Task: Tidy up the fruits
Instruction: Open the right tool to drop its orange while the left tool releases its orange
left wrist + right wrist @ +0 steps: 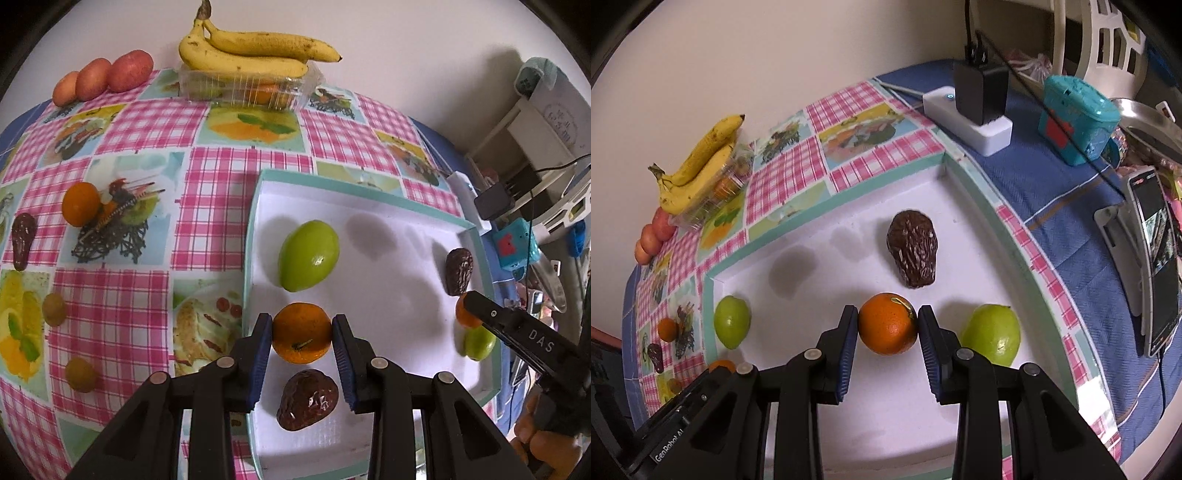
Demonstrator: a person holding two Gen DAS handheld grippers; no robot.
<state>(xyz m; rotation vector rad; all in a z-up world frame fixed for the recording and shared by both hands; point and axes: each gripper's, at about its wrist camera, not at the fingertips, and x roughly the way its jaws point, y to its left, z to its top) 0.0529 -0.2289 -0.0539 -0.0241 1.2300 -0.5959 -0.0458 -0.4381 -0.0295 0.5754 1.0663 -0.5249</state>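
Left wrist view: left gripper (302, 332) closed against an orange (301, 331), inside the white tray (369, 236), near-left part; lime (308, 255) beyond, brown fruit (307, 399) nearer.

Right wrist view: right gripper (887, 325) clamps a second orange (887, 323), tray's near-right part; lime just right.

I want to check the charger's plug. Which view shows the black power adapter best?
The right wrist view: the black power adapter stands large and sharp, plugged into the white power strip. The left wrist view shows it small and distorted at the frame's right edge.
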